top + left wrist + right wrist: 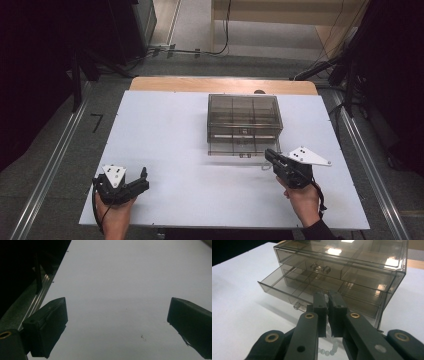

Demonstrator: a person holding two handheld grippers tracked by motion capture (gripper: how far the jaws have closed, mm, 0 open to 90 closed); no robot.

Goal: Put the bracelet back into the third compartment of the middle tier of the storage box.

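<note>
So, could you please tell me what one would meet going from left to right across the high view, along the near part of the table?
Left gripper, open over the white table → smoky clear drawer box, lower drawer pulled out → right gripper, shut on a string of pale beads.

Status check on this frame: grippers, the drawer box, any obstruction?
Left gripper open, idle over bare table. Right gripper shut on a bead string, just before the drawer box. Lower drawer pulled open; nothing blocking.
</note>
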